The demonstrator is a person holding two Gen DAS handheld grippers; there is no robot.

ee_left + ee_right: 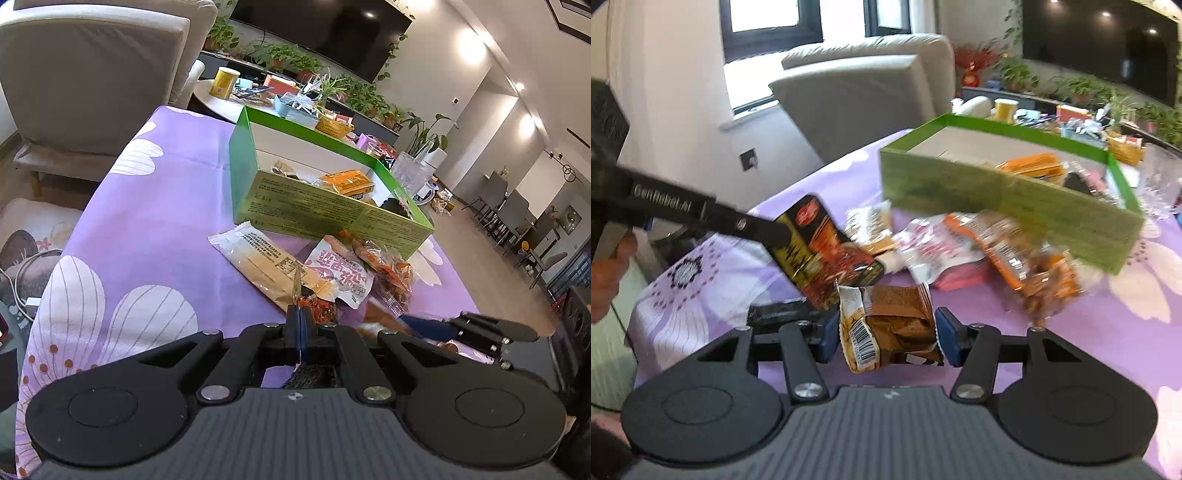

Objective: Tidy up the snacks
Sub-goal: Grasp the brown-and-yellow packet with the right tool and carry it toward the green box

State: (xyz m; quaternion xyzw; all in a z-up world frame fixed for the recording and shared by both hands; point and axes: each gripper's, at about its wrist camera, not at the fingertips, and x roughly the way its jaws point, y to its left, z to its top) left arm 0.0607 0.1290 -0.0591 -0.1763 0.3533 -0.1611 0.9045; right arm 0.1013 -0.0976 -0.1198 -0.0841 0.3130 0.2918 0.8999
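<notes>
A green box (317, 210) stands on the purple flowered tablecloth (147, 221) with several snack packets inside, one orange (349, 181). Loose packets lie before it: a tan one (266, 262), a pink-and-white one (341, 273), an orange one (388, 269). My left gripper (300, 325) is shut on the edge of a black-and-red snack packet (823, 254), held above the cloth. My right gripper (888, 338) has a brown snack packet (890, 328) between its fingers, which touch its sides. The green box (997, 199) shows again in the right wrist view.
A beige armchair (92, 81) stands behind the table's far left corner. A cut-glass vase (410, 173) stands right of the box. A cluttered round side table (236, 99), plants and a television lie beyond. A black packet (775, 312) lies left of my right gripper.
</notes>
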